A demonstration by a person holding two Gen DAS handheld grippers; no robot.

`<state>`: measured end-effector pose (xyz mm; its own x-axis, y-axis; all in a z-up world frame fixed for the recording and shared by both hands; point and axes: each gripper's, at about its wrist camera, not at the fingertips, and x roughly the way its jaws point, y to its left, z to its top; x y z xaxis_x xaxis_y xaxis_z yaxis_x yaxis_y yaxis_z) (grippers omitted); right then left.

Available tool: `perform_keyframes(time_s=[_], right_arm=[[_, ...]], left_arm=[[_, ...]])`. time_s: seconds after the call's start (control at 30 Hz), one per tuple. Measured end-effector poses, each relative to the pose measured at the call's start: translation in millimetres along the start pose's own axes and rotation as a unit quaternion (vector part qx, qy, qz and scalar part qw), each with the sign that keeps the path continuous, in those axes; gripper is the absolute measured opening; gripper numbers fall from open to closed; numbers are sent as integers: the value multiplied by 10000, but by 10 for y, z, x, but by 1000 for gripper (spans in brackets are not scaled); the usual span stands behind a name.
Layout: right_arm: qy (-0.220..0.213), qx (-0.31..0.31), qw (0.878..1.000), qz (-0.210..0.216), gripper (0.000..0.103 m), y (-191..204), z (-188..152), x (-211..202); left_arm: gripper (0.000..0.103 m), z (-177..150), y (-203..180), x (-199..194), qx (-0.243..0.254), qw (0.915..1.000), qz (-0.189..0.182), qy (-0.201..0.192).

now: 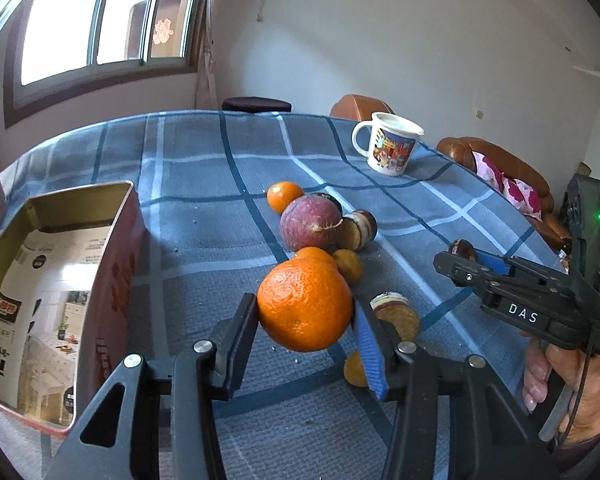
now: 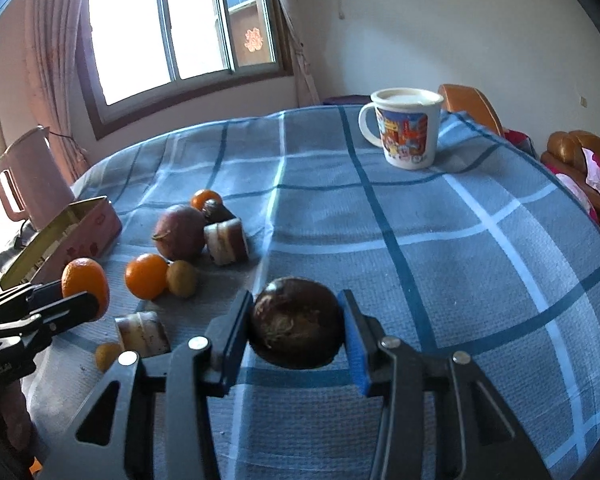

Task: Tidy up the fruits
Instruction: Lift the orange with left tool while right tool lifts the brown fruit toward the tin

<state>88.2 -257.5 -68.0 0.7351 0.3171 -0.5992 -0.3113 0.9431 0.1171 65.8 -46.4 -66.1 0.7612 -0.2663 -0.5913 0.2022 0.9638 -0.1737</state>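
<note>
My left gripper (image 1: 306, 312) is shut on a large orange (image 1: 304, 304) and holds it above the blue checked cloth; it also shows in the right wrist view (image 2: 85, 284). My right gripper (image 2: 296, 320) is shut on a dark brown round fruit (image 2: 298, 322), seen from the left wrist view (image 1: 462, 250) at the right. A purple fruit (image 1: 310, 222), a small orange (image 1: 284, 196), a second orange (image 2: 146, 276) and small yellow-brown fruits (image 1: 348, 266) lie in a loose cluster mid-table. An open red tin box (image 1: 60, 288) stands at the left.
A white printed mug (image 2: 406, 130) stands at the far right of the table (image 2: 440, 280). A pink jug (image 2: 30, 178) stands behind the tin. Layered cut pieces (image 2: 226, 242) lie among the fruits. Brown chairs (image 1: 500, 164) stand beyond the table edge.
</note>
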Motion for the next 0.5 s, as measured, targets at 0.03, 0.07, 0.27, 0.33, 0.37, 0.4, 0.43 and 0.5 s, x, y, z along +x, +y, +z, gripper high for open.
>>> perform_keyframes(time_s=[0.03,0.07,0.27,0.33,0.37,0.4,0.43,0.5], right_arm=[[-24,-19,10000,18,46,6,-1,-7],[-53,-38,10000,38,46,11,-2,-17],[-304,-136,9994,125,46,43,-21,-101],[-374,-162,9991,146,46,54,-27,-125],[-394,-165,9990,153,46,54,-27,-130],[-418,-166,9989,165,46,55,-29,-137],[-444,-168,9987,179,46,54,-29,-146],[-482,-179,9985,188,46,54,-29,-154]], left_arm=[[49,-4,-4,-10,12,10000,19,-36],[49,-5,-5,-23,16,10000,35,-65],[49,-27,-23,-99,66,9995,149,-278],[49,-37,-42,-119,108,9992,190,-344],[49,-40,-50,-132,129,9989,222,-382],[49,-45,-59,-144,146,9987,242,-414],[49,-48,-65,-152,159,9986,259,-441],[49,-50,-77,-174,183,9981,296,-506]])
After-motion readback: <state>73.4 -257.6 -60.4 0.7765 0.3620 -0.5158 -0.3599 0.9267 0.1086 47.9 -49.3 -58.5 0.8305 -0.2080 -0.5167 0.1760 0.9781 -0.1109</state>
